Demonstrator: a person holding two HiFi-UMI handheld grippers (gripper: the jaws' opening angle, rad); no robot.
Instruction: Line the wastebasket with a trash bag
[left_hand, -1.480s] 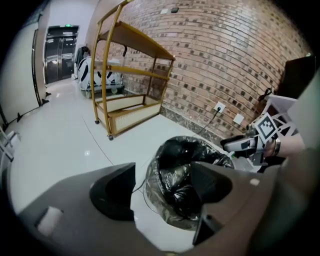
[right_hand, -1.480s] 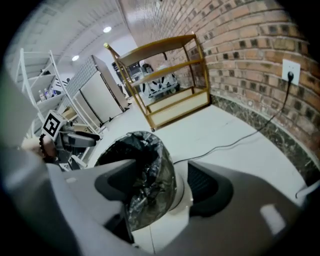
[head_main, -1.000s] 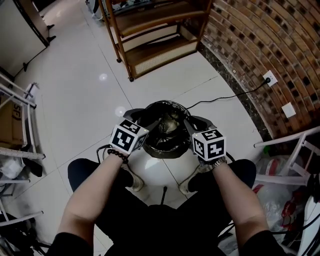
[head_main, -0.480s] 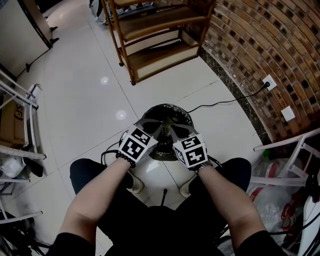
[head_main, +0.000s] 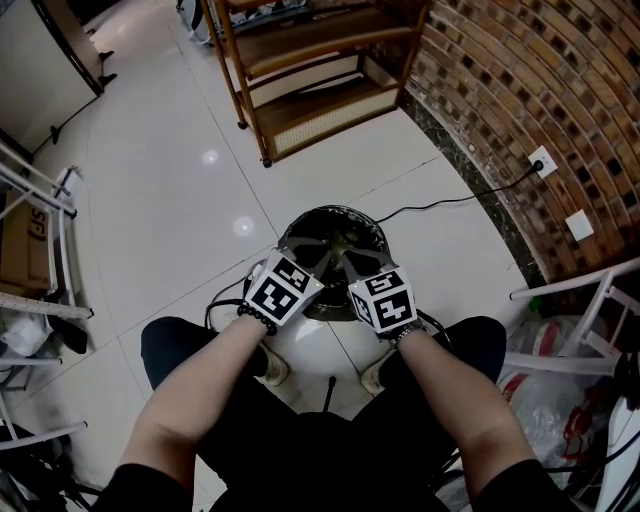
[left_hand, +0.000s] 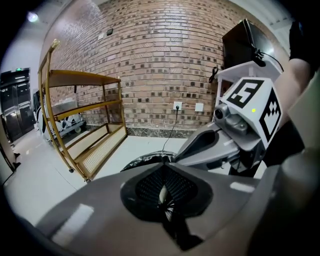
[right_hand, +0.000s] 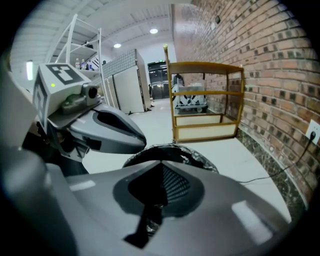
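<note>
The round wastebasket (head_main: 340, 219) stands on the white floor tiles between the person's feet, and a glossy black trash bag (head_main: 300, 232) is folded over its rim. Both grippers reach in over its near side with their tips almost touching. My left gripper (head_main: 322, 259) is shut, and a thin crinkle of bag film (left_hand: 163, 196) shows in the slit between its jaws. My right gripper (head_main: 348, 263) is shut too, with wrinkled black film (right_hand: 146, 226) pinched low in its jaws. The bagged rim (right_hand: 192, 154) shows just beyond the right jaws. The basket's inside is mostly hidden.
A wooden shelf unit (head_main: 305, 75) stands beyond the basket and a brick wall (head_main: 520, 90) runs along the right. A black cable (head_main: 450, 200) leads from the basket to a wall socket (head_main: 541, 160). White racks (head_main: 40, 200) and filled plastic bags (head_main: 545, 385) flank the person's knees.
The grippers stood apart at the basket's two sides; they have swung inward and a little down, met over its near middle, and both sets of jaws have shut.
</note>
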